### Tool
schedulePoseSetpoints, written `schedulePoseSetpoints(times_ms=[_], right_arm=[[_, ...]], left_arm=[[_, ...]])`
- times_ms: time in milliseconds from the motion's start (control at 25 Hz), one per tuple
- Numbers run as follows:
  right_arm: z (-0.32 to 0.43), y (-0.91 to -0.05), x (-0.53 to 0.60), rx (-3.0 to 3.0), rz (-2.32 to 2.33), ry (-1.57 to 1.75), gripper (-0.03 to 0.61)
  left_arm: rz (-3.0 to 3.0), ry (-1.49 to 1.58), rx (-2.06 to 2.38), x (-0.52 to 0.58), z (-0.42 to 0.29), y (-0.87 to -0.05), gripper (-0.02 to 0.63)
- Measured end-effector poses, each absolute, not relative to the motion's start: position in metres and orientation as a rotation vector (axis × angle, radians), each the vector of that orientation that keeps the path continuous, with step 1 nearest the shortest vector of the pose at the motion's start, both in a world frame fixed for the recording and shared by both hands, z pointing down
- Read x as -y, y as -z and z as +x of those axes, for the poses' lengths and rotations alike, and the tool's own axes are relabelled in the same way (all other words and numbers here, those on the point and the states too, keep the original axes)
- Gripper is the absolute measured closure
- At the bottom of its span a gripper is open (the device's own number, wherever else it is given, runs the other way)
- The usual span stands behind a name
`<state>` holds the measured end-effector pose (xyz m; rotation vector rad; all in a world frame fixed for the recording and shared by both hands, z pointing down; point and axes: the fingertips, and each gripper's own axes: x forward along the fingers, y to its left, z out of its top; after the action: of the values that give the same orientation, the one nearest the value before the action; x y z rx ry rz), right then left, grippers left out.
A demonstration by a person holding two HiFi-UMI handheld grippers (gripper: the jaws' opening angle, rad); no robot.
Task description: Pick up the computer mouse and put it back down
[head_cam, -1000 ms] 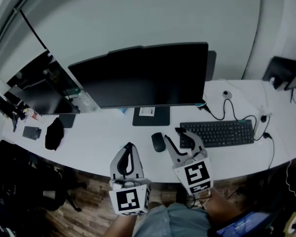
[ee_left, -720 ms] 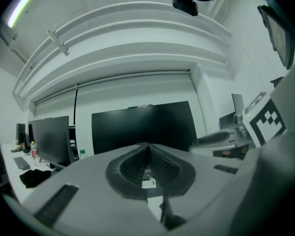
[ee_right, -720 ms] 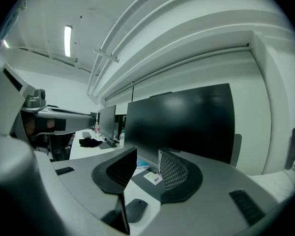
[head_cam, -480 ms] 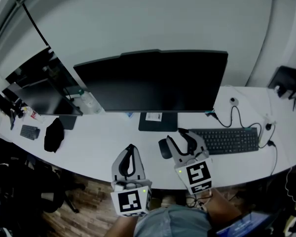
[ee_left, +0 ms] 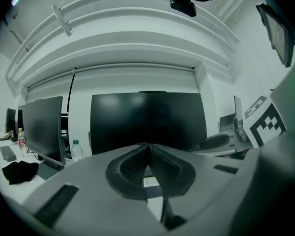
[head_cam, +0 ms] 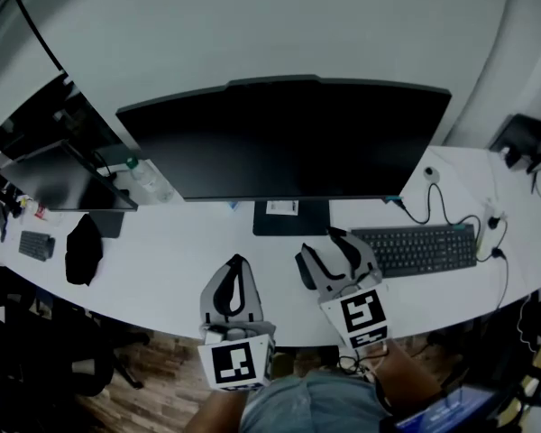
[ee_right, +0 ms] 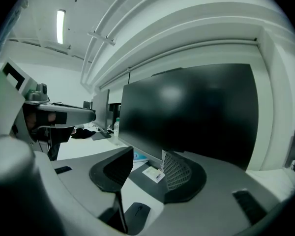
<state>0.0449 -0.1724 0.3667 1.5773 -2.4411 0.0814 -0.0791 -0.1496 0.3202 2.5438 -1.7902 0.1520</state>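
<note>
Computer mouse (ee_right: pixel 136 215) lies on the white worktop (head_cam: pixel 176 242) in front of the monitor, just below and ahead of the right gripper (ee_right: pixel 147 157). That gripper's fingers have just been opening and stand about half apart, with nothing between them. The left gripper (ee_left: pixel 148 147) hangs alongside, fingers pressed together, empty. Neither of the 2 steps, lift or set-down, looks begun.

Dim, fisheye-warped, dark vignetted corners
</note>
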Motion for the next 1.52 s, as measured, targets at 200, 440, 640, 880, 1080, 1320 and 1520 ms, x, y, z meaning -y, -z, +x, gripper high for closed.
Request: schedulePoseSetpoints(times_ms=[200,440,640,880,1080,1320,1520], right_arm=[[0.042,-0.396,0.183,2.392,1.571,-0.164,0.362],[0.039,-0.436,0.187,2.324,1.534,-0.261,0.328],[0.035,-0.473,0.184,2.278,1.514,-0.357,0.298],[0.034,-0.514,0.172,2.209,1.483,-0.445,0.250],[0.036,-0.545,0.164,2.157,1.476,-0.509,0.230],[0.036,-0.575,0.154,2.102,1.458,-0.577,0.216],[0.036,-0.587,0.153,2.058,1.445,-0.570,0.210]], left_arm=[[2.534,-0.211,1.720,0.164,-0.081,-0.343,0.609],[2.495,-0.276,1.655,0.178,-0.086,-0.373,0.609],[2.462,-0.321,1.611,0.185,-0.088,-0.399,0.609],[2.425,-0.396,1.566,0.180,-0.094,-0.432,0.609],[2.421,-0.452,1.560,0.183,-0.101,-0.455,0.609],[2.373,-0.467,1.527,0.182,-0.102,-0.475,0.609],[2.378,-0.486,1.521,0.184,-0.105,-0.483,0.609]])
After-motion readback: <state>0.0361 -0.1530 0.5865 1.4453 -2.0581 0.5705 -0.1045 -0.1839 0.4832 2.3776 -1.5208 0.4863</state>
